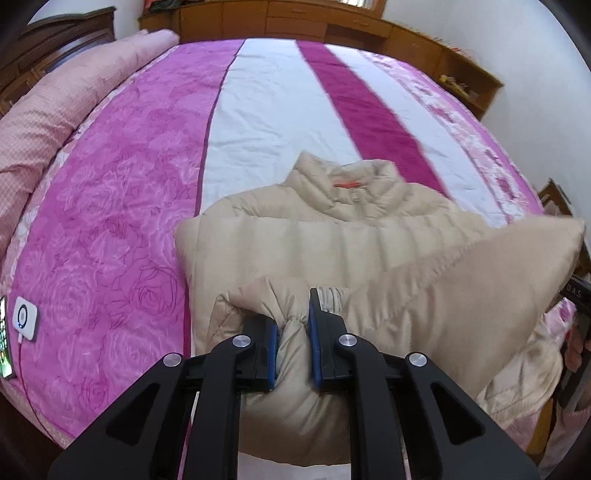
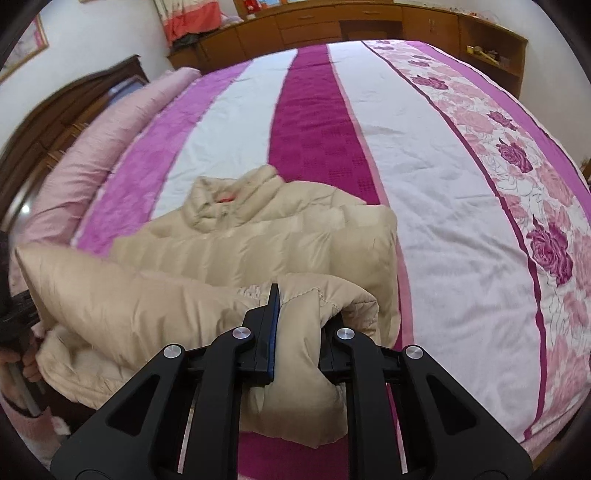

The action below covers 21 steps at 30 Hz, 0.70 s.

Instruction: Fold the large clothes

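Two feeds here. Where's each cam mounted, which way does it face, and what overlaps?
Left wrist: sits behind the left hand-held gripper, facing along its fingers across the bed toward the wooden cabinets; its own black arms show, shut on the beige puffer jacket.
Right wrist: sits behind the right hand-held gripper, facing the same way; its arms show, also clamping the jacket hem; a hand appears at the left edge.
Shared: the jacket, its orange collar tab, the striped bedspread, the rolled pink quilt, the cabinets.
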Each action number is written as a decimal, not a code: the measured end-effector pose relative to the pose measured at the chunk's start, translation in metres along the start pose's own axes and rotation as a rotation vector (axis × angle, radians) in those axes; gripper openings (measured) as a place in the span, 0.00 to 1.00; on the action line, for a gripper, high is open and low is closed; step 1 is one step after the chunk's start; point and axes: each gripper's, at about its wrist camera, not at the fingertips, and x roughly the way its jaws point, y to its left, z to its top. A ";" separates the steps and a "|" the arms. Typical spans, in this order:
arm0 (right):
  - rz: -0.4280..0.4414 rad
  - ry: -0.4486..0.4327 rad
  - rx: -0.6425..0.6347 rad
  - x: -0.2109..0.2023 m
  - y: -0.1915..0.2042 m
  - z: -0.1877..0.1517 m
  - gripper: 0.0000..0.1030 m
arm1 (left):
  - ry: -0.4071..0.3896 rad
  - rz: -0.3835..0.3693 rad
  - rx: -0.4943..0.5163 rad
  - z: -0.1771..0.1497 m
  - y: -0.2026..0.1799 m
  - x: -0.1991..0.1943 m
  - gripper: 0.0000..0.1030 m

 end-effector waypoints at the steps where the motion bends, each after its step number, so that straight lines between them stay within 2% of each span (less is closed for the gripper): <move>1: -0.017 0.005 -0.001 0.009 -0.001 0.002 0.14 | 0.010 0.013 -0.009 0.003 0.003 0.011 0.14; 6: -0.077 0.032 -0.014 0.050 -0.007 0.007 0.16 | 0.052 0.069 -0.032 0.008 0.015 0.052 0.16; 12: -0.105 0.039 -0.040 0.073 -0.007 0.008 0.18 | 0.055 0.107 -0.036 0.011 0.018 0.069 0.19; 17: -0.110 0.040 -0.056 0.075 -0.005 0.007 0.20 | 0.040 0.108 -0.031 0.010 0.016 0.064 0.20; 21: -0.099 0.036 -0.063 0.069 -0.003 0.007 0.23 | 0.030 0.092 0.000 0.008 0.015 0.045 0.31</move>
